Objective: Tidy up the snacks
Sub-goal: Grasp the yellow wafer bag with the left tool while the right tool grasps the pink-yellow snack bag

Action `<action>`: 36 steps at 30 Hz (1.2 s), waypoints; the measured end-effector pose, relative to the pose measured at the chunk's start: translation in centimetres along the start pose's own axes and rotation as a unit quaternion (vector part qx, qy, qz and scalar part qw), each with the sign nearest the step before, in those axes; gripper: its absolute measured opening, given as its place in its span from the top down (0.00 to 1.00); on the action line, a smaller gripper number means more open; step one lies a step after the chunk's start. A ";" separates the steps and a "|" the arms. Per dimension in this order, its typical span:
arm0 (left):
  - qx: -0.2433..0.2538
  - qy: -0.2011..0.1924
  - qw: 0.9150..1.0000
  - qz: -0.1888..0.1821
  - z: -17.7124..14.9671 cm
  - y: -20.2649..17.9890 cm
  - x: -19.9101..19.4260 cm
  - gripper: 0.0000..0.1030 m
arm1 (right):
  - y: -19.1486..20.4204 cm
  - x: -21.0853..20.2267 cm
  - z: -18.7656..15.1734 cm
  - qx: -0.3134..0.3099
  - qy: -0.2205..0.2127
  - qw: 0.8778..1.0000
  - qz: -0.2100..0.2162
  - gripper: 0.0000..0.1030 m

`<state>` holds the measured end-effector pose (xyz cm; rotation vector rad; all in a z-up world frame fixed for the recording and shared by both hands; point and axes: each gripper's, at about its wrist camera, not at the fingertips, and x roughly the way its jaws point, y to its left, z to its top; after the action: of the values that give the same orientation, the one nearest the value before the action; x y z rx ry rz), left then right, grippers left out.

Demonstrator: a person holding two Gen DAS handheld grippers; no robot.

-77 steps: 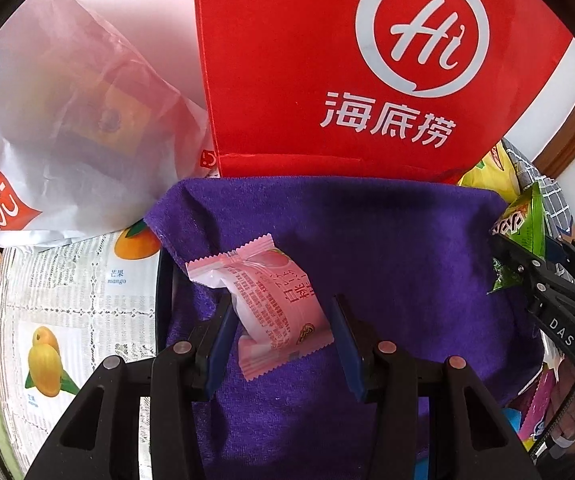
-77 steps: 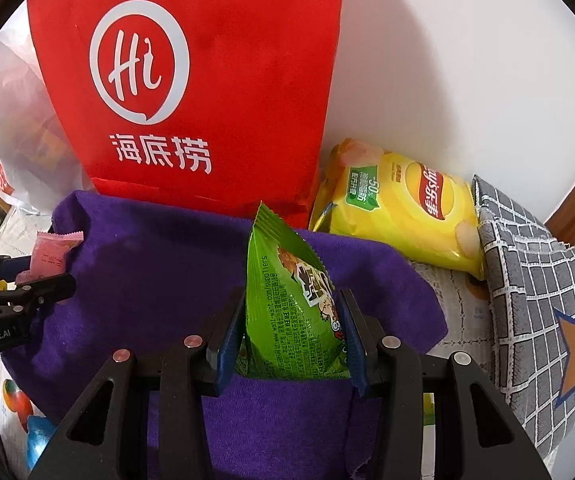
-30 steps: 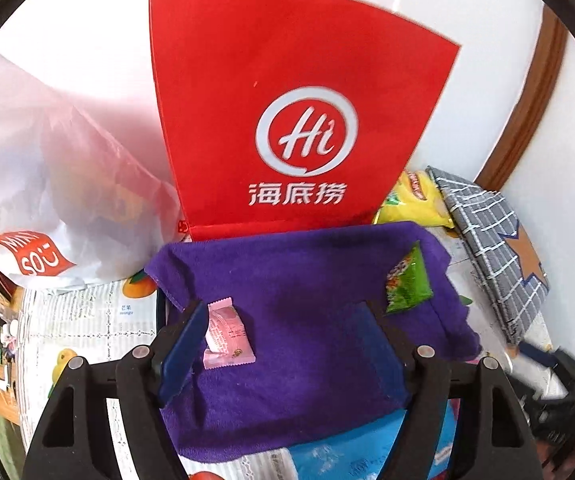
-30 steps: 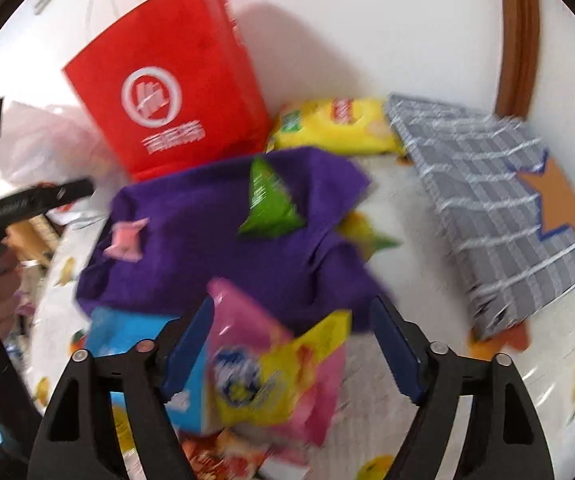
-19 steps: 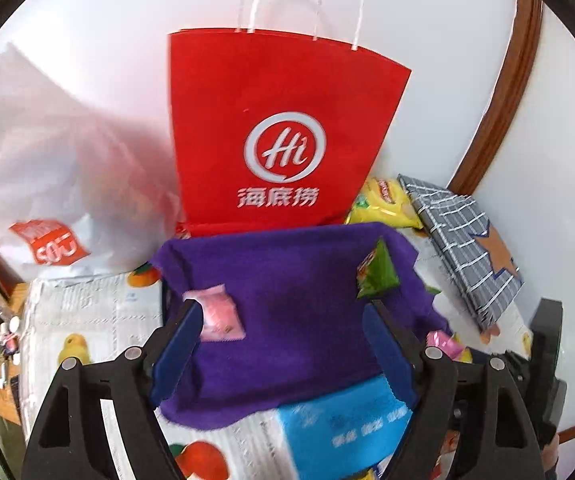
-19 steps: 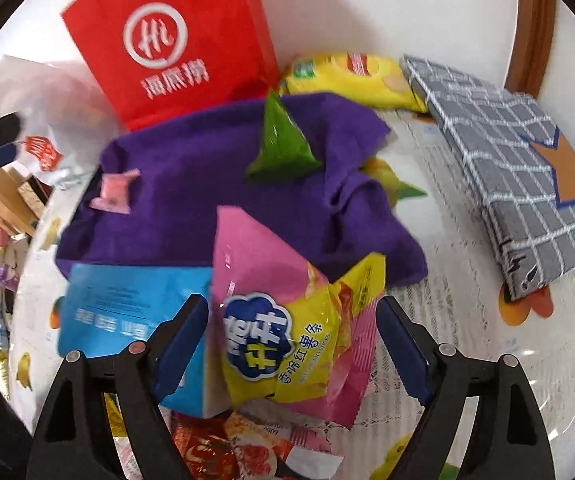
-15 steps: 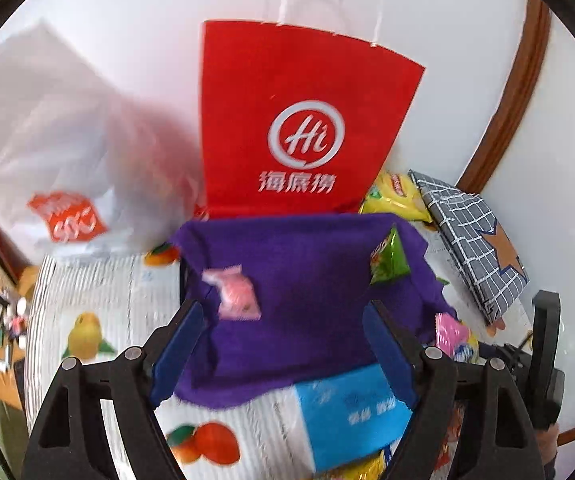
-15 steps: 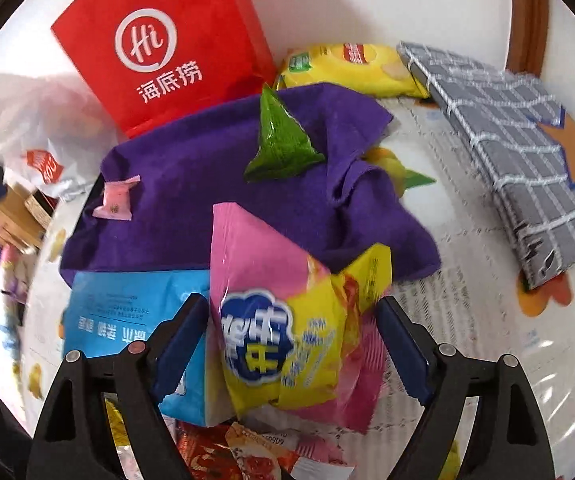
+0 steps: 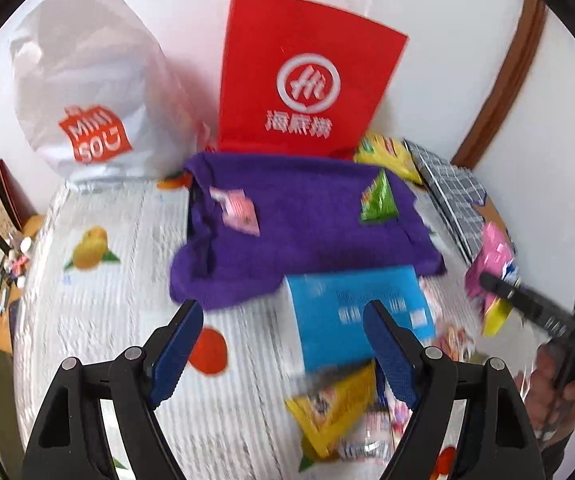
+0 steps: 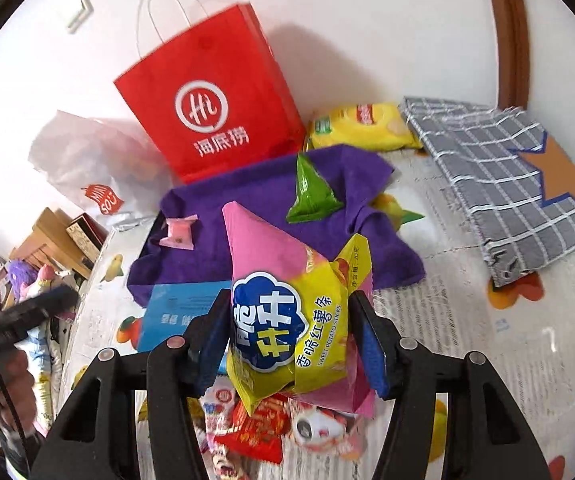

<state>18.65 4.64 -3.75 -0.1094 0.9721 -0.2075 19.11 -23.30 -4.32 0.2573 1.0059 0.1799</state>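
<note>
Right gripper (image 10: 291,336) jaws just closed on a crinkly pink-and-yellow foil sweet-potato-stick bag (image 10: 287,320), fuzzy purple cloth (image 10: 255,216) beyond, left gripper (image 9: 279,344) spread wide, empty, over a flat blue packet (image 9: 351,312).

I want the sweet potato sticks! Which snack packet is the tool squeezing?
The pink-and-yellow sweet potato stick packet, pinched in the right tool. The small pink packet and green one lie loose.

The left black plastic tongs (image 9: 281,344) have two angular arms with triangular cut-outs, each studded with round silver screw heads. Their inner faces carry ribbed blue pads (image 9: 389,354). The right black plastic tongs (image 10: 291,336) are built alike, with the same silver screws and blue pads. White lettering runs along the right tool's side, too blurred to read.
</note>
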 end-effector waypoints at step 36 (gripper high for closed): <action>0.037 0.014 0.999 0.038 -11.4 0.0 4.0 0.37 | 1.5 -1.8 -12.2 -0.090 -0.010 0.994 -0.060 0.44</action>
<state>11.35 3.74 -13.40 -0.0017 0.9928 -0.1758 7.76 -20.78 -8.63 0.0344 0.9762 0.1564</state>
